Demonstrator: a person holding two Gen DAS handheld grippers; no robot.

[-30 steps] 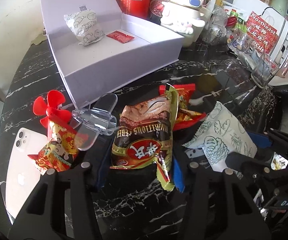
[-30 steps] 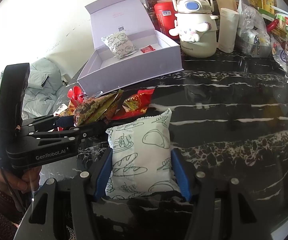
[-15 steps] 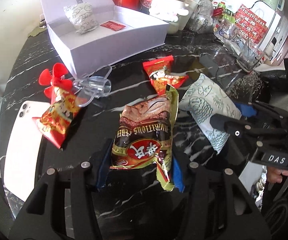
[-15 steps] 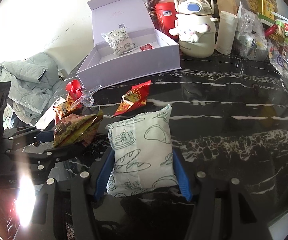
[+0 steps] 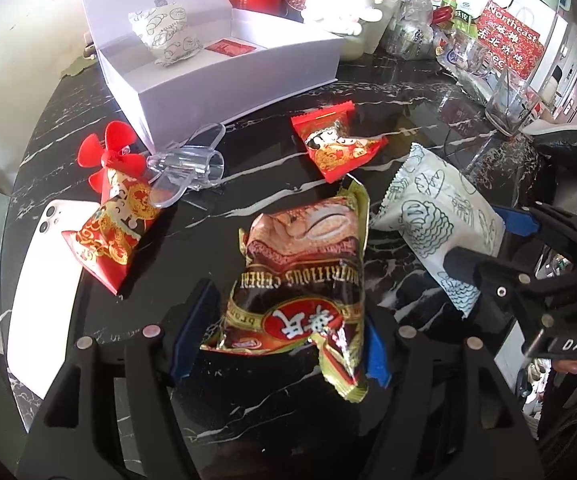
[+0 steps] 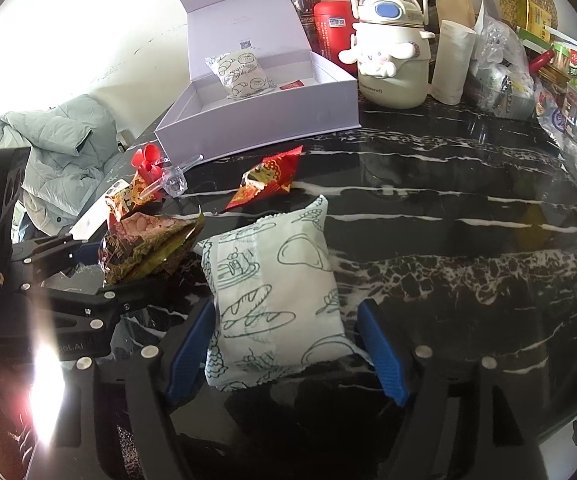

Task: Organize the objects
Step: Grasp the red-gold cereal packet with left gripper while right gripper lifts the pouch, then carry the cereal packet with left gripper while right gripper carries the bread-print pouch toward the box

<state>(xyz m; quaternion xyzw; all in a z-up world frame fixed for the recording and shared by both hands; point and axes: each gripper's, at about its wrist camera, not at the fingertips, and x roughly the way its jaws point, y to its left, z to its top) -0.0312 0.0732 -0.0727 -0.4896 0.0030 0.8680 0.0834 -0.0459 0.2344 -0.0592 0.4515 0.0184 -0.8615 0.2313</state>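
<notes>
My left gripper is shut on a brown cereal packet and holds it above the black marble table. My right gripper is shut on a white bread-print packet; it also shows in the left wrist view. An open white box at the back holds a second white packet and a small red sachet. Two red snack packets lie on the table.
A white phone lies at the left edge, beside a red fan and a clear plastic scoop. A cartoon kettle, a red tin, jars and bags crowd the back and right.
Both grippers have lifted and drawn back from the box with their packets. The red snack packet that lay under the cereal packet now lies uncovered on the table.
</notes>
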